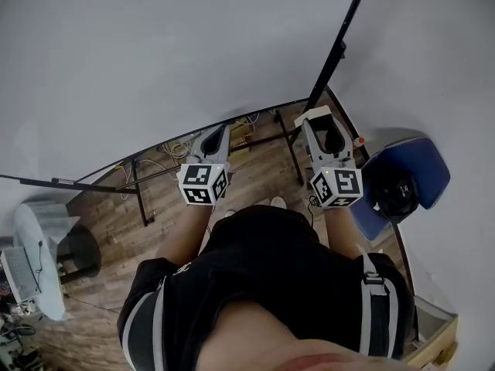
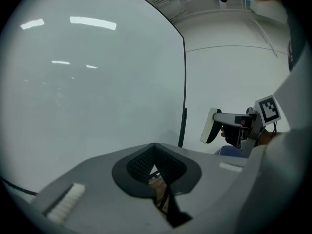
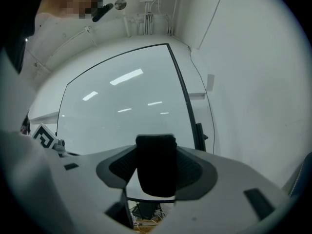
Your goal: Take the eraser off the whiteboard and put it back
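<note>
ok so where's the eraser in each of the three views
Head view: eraser right of centre, held in the right gripper.
Left gripper view: far right, seen side-on at that gripper's tip.
Right gripper view: low centre, a black block between the jaws.
Shared landmark: the whiteboard's black edge.

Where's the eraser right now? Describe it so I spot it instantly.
Find the big glossy white whiteboard. The right gripper points at it, and the eraser is the black rectangular block clamped upright between that gripper's jaws; the left gripper holds nothing.
</note>
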### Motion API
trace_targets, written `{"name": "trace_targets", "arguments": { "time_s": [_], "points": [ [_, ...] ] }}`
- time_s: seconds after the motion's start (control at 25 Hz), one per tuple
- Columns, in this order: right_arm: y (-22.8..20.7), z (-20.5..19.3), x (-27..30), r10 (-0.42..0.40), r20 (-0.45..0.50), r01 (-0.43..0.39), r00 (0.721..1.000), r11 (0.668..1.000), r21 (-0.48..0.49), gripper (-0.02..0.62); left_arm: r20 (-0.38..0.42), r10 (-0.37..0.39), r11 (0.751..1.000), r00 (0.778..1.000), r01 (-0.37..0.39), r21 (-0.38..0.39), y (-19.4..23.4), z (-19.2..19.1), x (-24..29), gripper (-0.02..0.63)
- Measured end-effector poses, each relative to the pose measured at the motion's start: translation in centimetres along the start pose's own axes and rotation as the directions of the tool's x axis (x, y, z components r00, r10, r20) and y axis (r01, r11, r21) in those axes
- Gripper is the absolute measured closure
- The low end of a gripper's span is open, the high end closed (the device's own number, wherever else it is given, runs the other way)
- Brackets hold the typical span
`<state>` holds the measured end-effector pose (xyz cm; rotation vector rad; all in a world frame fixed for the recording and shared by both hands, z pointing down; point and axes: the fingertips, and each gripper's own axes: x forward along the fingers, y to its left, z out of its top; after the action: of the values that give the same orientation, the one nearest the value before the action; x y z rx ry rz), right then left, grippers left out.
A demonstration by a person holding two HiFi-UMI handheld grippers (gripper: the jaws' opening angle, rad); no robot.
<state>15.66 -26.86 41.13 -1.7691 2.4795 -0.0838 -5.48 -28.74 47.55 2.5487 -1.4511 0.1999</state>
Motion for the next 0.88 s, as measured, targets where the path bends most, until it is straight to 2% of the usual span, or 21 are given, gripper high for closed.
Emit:
{"name": "trace_targets", "arguments": {
  "time_s": [0.28, 0.6, 0.72, 0.88],
  "points": [
    [4.2, 0.2, 2.6, 0.130, -0.004, -0.130, 0.992, 0.992, -0.008, 0.360, 0.000, 0.081, 0.996, 0.997, -0.081, -0.022, 1.9, -0.6, -2.7, 0.597],
    [11.6, -0.1, 7.1, 0.320, -0.017, -0.320, 0.947, 0.947, -0.016, 0.360, -0.002, 0.193, 0.980, 0.981, -0.192, -0.053, 4.6, -1.6, -6.4, 0.597],
    [13.7, 0.0, 8.8, 0.348, -0.017, -0.348, 0.937, 0.937, -0.026, 0.360, 0.002, 0.232, 0.971, 0.973, -0.232, -0.062, 5.6, -1.9, -8.0, 0.597],
    [15.4, 0.2, 11.2, 0.339, -0.022, -0.339, 0.941, 0.940, -0.030, 0.360, 0.002, 0.294, 0.953, 0.956, -0.293, -0.081, 7.4, -2.3, -10.5, 0.597]
  ]
}}
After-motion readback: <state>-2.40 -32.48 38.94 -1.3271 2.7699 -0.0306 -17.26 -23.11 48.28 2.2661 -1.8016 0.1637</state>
